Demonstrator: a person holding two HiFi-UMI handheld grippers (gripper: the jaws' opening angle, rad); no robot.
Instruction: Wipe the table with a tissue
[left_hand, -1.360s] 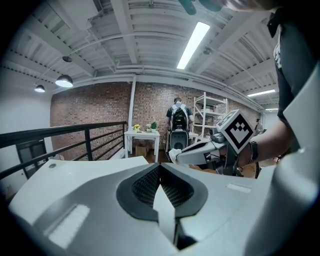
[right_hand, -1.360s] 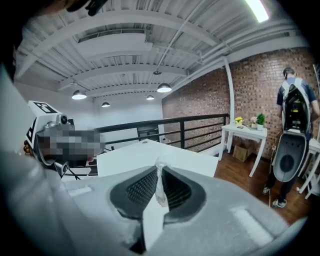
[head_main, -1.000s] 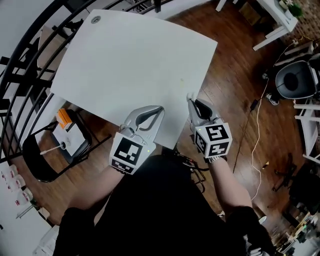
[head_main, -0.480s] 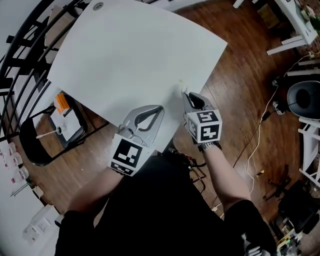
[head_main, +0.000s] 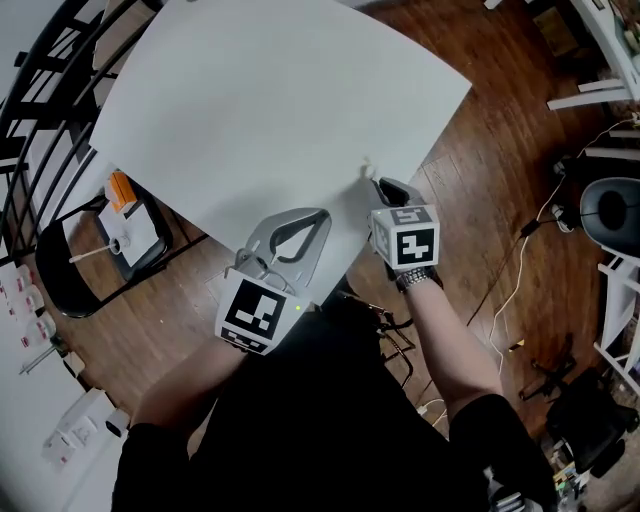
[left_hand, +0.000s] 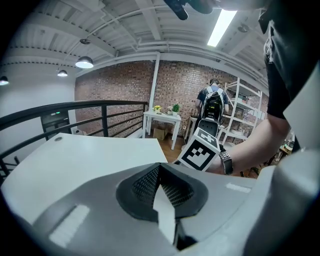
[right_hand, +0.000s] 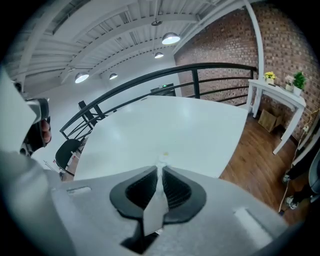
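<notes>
Loft workspace: brick wall (left_hand: 125, 95), black railing (left_hand: 75, 106), shelves (left_hand: 245, 112).

Right gripper (head_main: 380, 187) farther onto table (head_main: 260, 110).

Table (head_main: 270, 110): in front of the person; its near edge runs under both grippers.
Left gripper (head_main: 318, 218): over the table's near edge, to the left of the right gripper.
Right gripper (head_main: 373, 183): above the table's near edge, towards its right corner, tips pointing inward over the top.
Tissue (head_main: 367, 170): pinched between the right gripper's jaws, just inside the table's near edge.
Chair (head_main: 55, 285): on the floor left of the table, by its near-left corner.
Railing (head_main: 40, 90): along the table's left side.
Cable (head_main: 520, 260): on the floor right of the table, well apart.
</notes>
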